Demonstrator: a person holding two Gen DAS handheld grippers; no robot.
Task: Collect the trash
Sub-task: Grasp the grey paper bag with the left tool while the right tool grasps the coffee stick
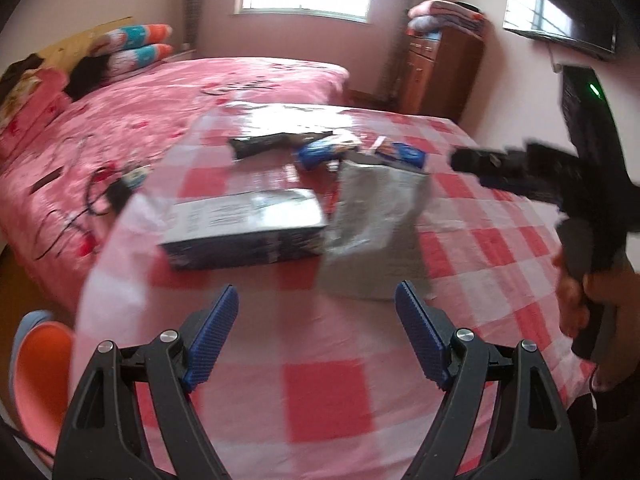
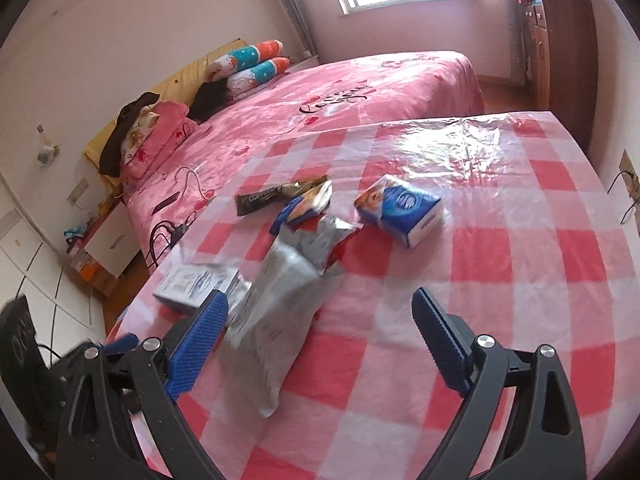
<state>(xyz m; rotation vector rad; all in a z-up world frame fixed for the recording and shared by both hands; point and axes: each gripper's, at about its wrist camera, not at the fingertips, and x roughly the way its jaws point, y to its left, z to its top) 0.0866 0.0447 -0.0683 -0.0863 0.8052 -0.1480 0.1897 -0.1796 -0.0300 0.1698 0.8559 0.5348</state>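
From my remote seat I saw a pink satin bed [image 2: 360,92] at the far left, its cover printed with black script I could not read, and 2 striped bolster pillows [image 2: 256,66] at its head. Beside it stood the desk [image 2: 500,280], covered in a glossy red-and-white checked plastic cloth.

The trash lay scattered on that cloth. Furthest left was a flat rectangular carton [image 1: 244,224], dark-sided with a pale printed top whose lettering was too blurred to read. Just right of it lay a crumpled silver foil bag [image 2: 280,308], torn open at its far end. Behind these lay a long dark wrapper [image 2: 280,194] with gold print I could not make out, touching a blue snack wrapper [image 2: 308,204]. Further right sat a small blue-and-white box [image 2: 404,210], tilted, with a round blue logo, illegible.

My left hand-held gripper [image 1: 316,328] hovered over the near cloth, its ribbed blue pads [image 1: 214,336] spread wide with nothing between them. The right hand-held gripper [image 2: 320,336] was likewise spread wide above the desk, and the near end of the foil bag showed between its pads, though I could not tell whether it touched them.
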